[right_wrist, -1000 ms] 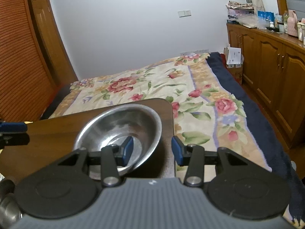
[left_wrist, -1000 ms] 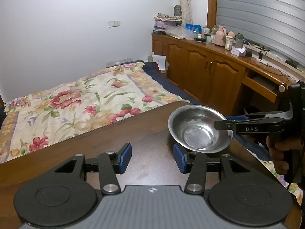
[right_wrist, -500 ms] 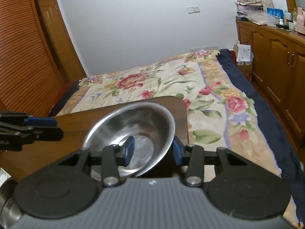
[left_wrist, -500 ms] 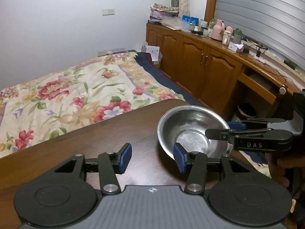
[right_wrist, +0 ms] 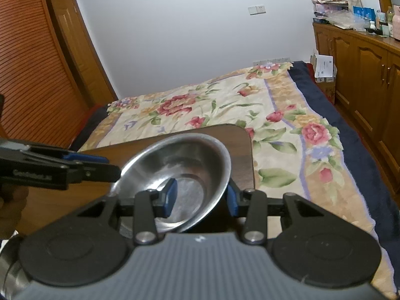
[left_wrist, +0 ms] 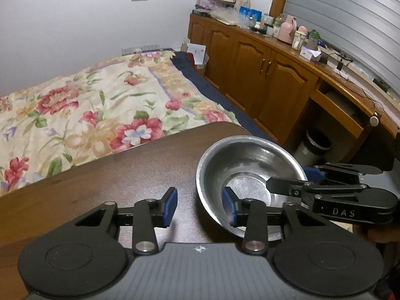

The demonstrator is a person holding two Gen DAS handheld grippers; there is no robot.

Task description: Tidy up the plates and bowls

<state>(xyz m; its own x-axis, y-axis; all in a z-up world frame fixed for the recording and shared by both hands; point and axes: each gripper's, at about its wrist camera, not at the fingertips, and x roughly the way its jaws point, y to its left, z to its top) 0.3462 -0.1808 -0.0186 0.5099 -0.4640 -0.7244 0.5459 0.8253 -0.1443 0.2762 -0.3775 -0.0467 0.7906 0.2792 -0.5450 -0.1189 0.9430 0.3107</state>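
A steel bowl [left_wrist: 240, 172] sits tilted at the right corner of the dark wooden table [left_wrist: 125, 175]. My right gripper [right_wrist: 200, 197] straddles the bowl's near rim [right_wrist: 185, 162], one blue pad inside and one outside, jaws still wide with a gap to the wall. In the left wrist view that gripper [left_wrist: 295, 180] reaches over the bowl's right rim. My left gripper [left_wrist: 198, 206] is open and empty, its right pad next to the bowl's left wall. It shows in the right wrist view [right_wrist: 100, 166] at the bowl's left rim.
A bed with a floral cover [left_wrist: 87, 105] lies beyond the table. Wooden cabinets [left_wrist: 270, 80] with clutter on top run along the right. A bin [left_wrist: 312, 147] stands below the table's corner. Another steel vessel [right_wrist: 10, 270] shows at the lower left of the right wrist view.
The bowl has tilted and lifted slightly as my right gripper moved in around its rim. My left gripper has come closer to the bowl from the left.
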